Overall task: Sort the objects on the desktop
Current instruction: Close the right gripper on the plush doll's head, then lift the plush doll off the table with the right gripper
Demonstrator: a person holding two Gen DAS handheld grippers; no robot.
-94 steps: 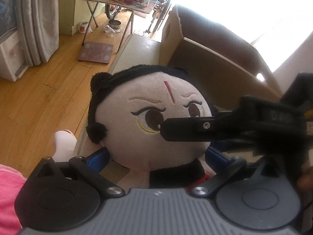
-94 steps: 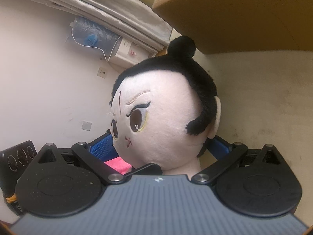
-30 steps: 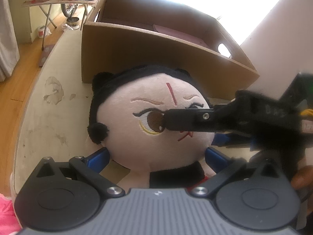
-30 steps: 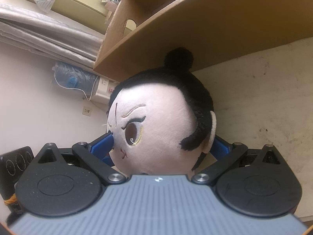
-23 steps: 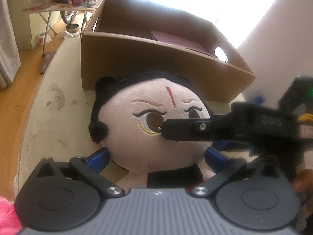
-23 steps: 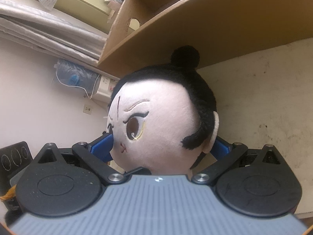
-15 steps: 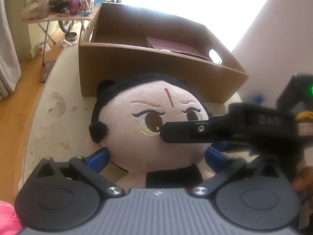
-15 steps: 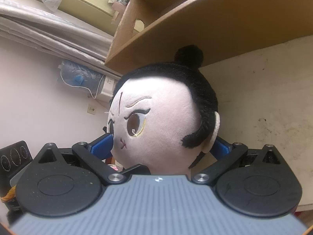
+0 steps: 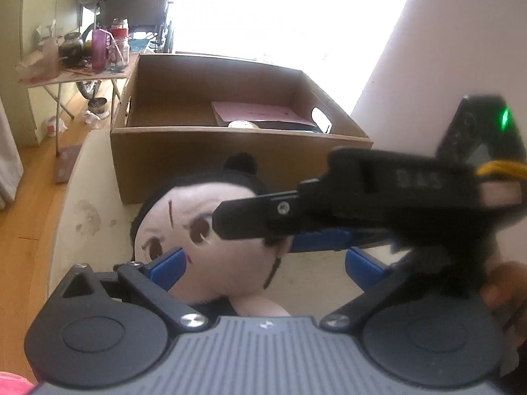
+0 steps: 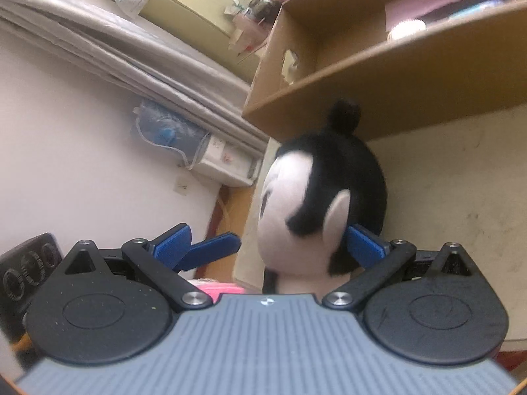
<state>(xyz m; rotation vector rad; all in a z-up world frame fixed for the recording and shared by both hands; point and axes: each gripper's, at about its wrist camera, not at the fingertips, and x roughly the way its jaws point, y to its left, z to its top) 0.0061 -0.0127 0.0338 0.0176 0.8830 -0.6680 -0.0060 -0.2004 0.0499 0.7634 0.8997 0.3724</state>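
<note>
The plush doll [image 9: 210,247] sits on the counter [image 9: 92,230] before the cardboard box [image 9: 230,161], its head between both grippers' spread blue fingers. The left gripper [image 9: 263,260] and right gripper [image 10: 270,243] both gape wide; only the right one's right finger [image 10: 364,242] touches its head.

cardboard box [image 9: 210,161] top open | plush doll [image 9: 210,250] blocks its front | wall [image 9: 444,65] right

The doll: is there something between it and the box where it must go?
Only the box's near wall stands between them: the doll sits on the table right before it and must go over its rim. Nothing else visible is in the way. Inside, a pink book lies at the right; the left part looks free.
</note>
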